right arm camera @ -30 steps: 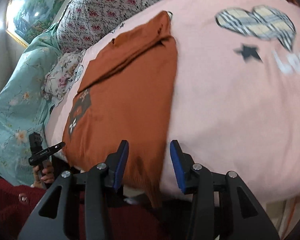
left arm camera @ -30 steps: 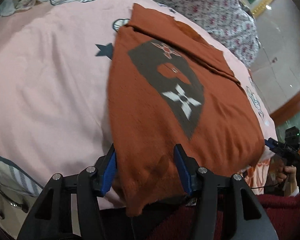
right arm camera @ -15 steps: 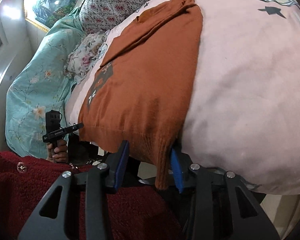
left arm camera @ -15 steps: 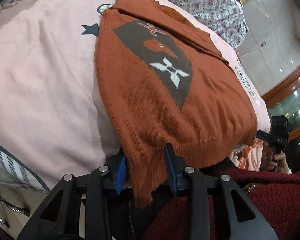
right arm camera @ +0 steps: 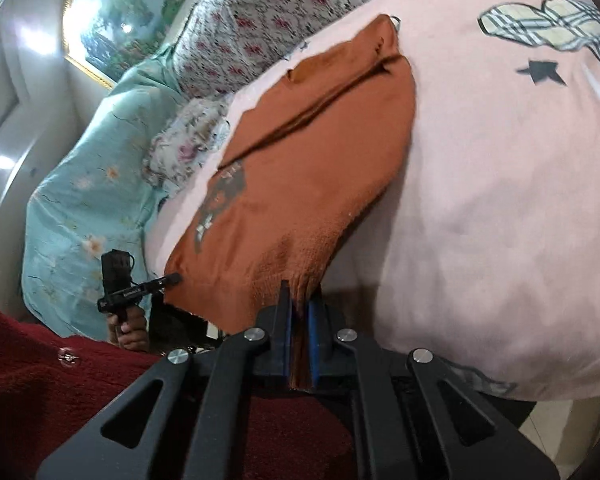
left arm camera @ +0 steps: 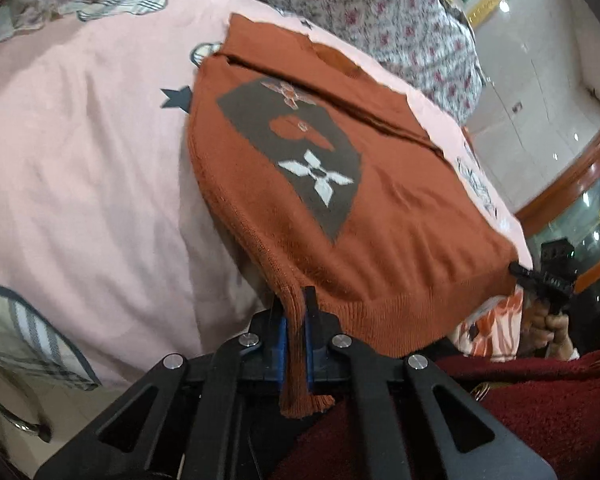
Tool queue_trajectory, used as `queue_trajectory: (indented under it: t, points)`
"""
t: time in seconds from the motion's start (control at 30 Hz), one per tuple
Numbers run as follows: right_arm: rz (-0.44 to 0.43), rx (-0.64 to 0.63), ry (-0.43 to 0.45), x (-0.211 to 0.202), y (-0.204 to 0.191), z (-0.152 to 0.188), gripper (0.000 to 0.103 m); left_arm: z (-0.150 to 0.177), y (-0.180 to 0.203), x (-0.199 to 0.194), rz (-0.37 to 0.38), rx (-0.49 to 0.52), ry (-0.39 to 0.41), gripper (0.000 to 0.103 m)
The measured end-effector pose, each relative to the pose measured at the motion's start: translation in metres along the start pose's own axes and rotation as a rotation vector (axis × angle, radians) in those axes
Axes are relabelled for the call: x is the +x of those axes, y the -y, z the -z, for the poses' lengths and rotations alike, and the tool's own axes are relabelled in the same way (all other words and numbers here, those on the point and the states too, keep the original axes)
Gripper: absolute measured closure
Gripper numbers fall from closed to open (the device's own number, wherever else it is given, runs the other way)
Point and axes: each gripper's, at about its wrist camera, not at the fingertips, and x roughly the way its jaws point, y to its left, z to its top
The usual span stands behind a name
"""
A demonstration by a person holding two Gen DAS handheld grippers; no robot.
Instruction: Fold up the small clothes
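Note:
A small rust-orange knit sweater (left arm camera: 388, 216) with a dark patch and a white flower motif lies on the pink bed sheet (left arm camera: 80, 168), its sleeves folded across the top. My left gripper (left arm camera: 296, 320) is shut on the hem's left corner at the bed's near edge. The sweater also shows in the right wrist view (right arm camera: 300, 184). My right gripper (right arm camera: 300, 320) is shut on the hem's right corner. Each gripper is visible from the other's camera at the far hem corner, the right gripper (left arm camera: 540, 280) and the left gripper (right arm camera: 140, 288).
A floral quilt (left arm camera: 380, 12) is bunched behind the sweater. A teal flowered blanket (right arm camera: 84, 208) lies at the bed's left side. The person's dark red sweater (right arm camera: 60, 392) fills the near foreground. The pink sheet (right arm camera: 500, 200) stretches to the right.
Both grippers went from open around the hem corners to shut on them. The hem is now pinched and pulled slightly off the bed edge.

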Motion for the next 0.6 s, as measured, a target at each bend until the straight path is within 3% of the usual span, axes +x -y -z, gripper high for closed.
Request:
queue_trajectory:
  t: [0.13, 0.27, 0.43, 0.6]
  points:
    - [-0.033, 0.009, -0.01, -0.002, -0.003, 0.002, 0.096, -0.001, 0.005, -0.02, -0.005, -0.033, 0.057, 0.099]
    - [-0.13, -0.014, 0.064, -0.026, -0.02, -0.008, 0.096, -0.017, 0.012, -0.048, 0.03, -0.053, 0.154, 0.099]
    - [-0.207, -0.017, 0.167, -0.035, -0.024, -0.038, 0.096, -0.061, 0.019, -0.066, 0.046, -0.05, 0.272, 0.099]
    - [-0.188, -0.024, 0.243, -0.02, -0.016, -0.088, 0.096, -0.117, 0.022, -0.059, 0.037, -0.036, 0.355, 0.099]
